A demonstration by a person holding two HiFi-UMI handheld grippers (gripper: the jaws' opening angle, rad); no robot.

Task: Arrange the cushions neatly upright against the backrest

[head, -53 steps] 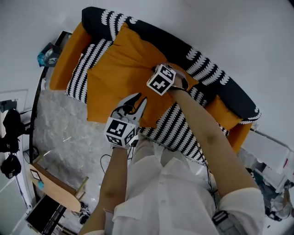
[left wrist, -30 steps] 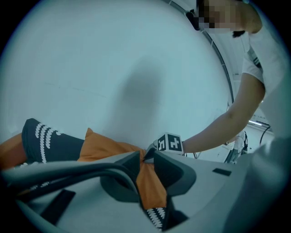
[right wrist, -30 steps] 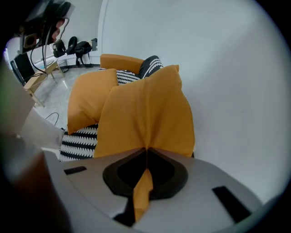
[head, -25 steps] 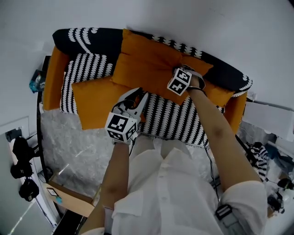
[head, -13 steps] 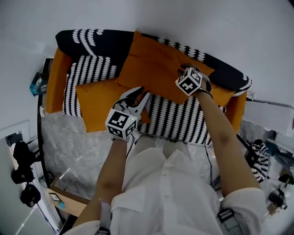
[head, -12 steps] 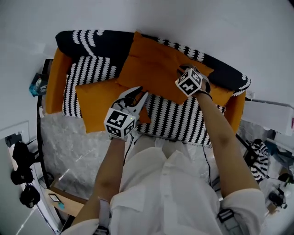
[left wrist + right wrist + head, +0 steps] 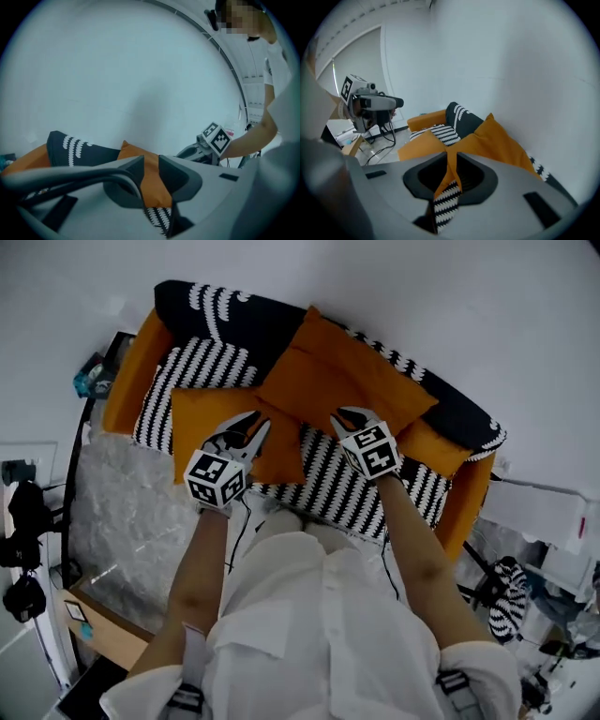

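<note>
The flat orange fabric cushion (image 7: 281, 454) lies on the seat under the left gripper (image 7: 251, 420), the nearer one, its long axis 9 to 3 o'clock. That gripper's jaws stand slightly apart, empty. The right gripper (image 7: 349, 414) has just been opening its jaws, now empty, and has drawn back toward 6 o'clock off the upright orange cushion (image 7: 347, 367) at the black patterned backrest (image 7: 234, 320).

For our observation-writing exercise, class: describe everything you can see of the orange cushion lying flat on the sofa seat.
The flat cushion is a plain orange square of soft-looking fabric, slightly creased. It lies flat on the striped seat, toward the left in the head view, not propped up. One corner meets the second orange cushion leaning on the backrest. The left gripper hangs over its near part; contact cannot be told.
</note>
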